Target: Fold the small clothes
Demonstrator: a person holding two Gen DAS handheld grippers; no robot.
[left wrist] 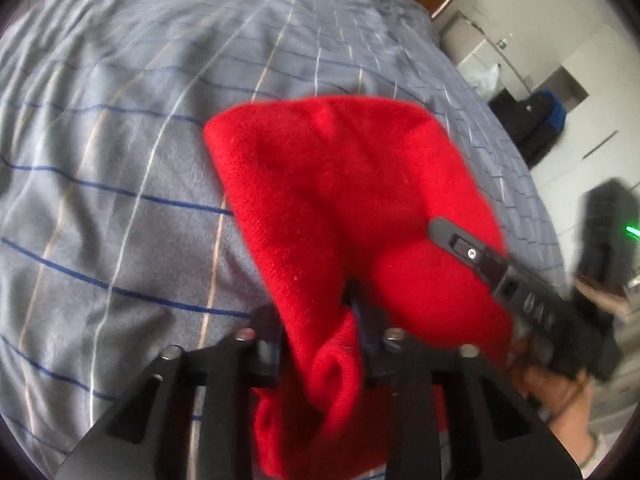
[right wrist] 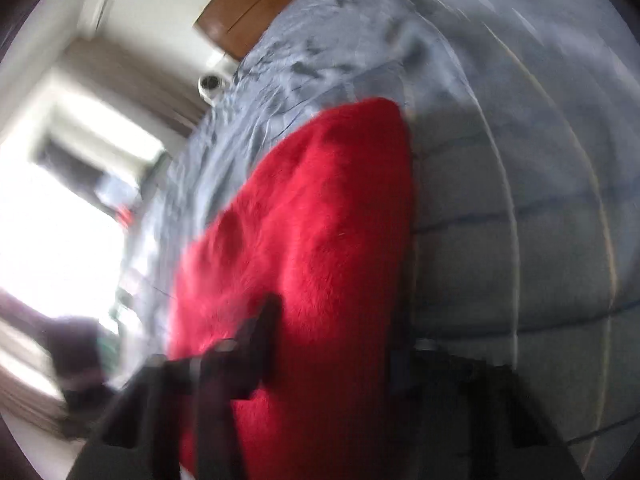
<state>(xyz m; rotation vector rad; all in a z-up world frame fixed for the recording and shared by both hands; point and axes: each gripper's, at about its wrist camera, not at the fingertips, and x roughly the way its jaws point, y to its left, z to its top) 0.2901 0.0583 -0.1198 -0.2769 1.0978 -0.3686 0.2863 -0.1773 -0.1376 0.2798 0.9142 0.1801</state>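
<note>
while both claws, left claw and right claw, pinch the red fleece garment above the bed, bunched fabric could slip free.

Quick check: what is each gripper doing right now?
Left gripper: shut on the red cloth.
Right gripper: shut on the same red cloth.

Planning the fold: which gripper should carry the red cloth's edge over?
Left, probably: the left gripper visibly pinches a bunched fold of the red cloth; the right gripper's grip is blurred.
</note>
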